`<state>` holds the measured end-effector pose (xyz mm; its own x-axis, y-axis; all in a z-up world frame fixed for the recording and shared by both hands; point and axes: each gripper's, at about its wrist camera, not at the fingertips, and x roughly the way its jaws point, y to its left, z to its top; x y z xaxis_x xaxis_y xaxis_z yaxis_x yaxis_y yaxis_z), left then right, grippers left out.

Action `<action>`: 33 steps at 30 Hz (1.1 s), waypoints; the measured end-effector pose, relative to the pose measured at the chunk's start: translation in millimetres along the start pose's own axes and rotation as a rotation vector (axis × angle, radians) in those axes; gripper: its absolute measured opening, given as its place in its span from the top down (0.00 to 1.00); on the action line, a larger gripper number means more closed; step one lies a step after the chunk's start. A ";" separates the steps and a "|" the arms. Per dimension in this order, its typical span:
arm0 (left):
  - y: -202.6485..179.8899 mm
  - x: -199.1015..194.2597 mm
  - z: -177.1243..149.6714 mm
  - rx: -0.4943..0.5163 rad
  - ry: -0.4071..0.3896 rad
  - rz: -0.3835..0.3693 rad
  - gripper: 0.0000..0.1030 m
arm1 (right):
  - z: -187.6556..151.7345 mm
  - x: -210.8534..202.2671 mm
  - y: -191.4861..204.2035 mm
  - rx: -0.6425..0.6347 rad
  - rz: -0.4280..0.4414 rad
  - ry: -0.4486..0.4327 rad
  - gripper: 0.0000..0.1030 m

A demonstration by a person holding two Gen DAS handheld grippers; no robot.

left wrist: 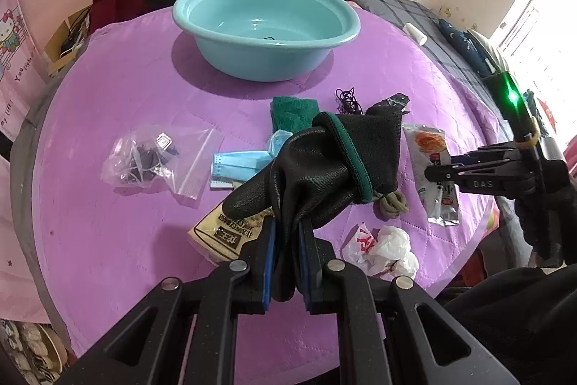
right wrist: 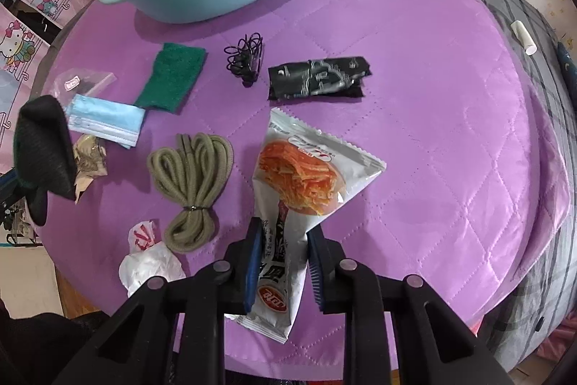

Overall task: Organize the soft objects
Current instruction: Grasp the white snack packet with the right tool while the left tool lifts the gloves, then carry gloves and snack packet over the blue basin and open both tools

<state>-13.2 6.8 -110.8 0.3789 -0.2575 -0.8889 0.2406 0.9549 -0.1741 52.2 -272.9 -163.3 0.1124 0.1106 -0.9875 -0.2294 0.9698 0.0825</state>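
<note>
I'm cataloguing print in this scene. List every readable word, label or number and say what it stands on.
"DAS": on the body of the right hand-held gripper, seen from the left wrist.
"You": start of a line on the cartoon cat poster; the rest is too small and blurred to read.
Snack packet: printed characters and a red logo, not legible.
Yellow packet: dark block print, upside down, unreadable.
</note>
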 end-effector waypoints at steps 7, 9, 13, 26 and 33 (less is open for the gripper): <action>-0.5 -5.1 7.6 0.026 -0.026 -0.003 0.88 | -5.1 -25.7 14.6 -0.021 -0.004 -0.054 0.77; -0.4 -8.0 11.0 0.030 -0.035 -0.004 0.88 | -4.9 -33.9 17.7 -0.029 -0.006 -0.074 0.77; -0.6 -17.2 21.3 0.040 -0.060 -0.003 0.88 | -1.3 -64.2 21.5 -0.046 -0.006 -0.106 0.77; 1.8 -35.0 68.5 0.072 -0.132 0.022 0.88 | 47.0 -119.5 28.2 -0.074 0.014 -0.208 0.77; 5.1 -34.7 107.6 0.083 -0.163 0.025 0.88 | 104.1 -127.0 32.8 -0.092 0.010 -0.243 0.77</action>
<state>71.0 4.7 -35.3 0.5239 -0.2611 -0.8108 0.2995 0.9475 -0.1117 131.0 -232.5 -21.2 0.3363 0.1796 -0.9245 -0.3171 0.9459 0.0684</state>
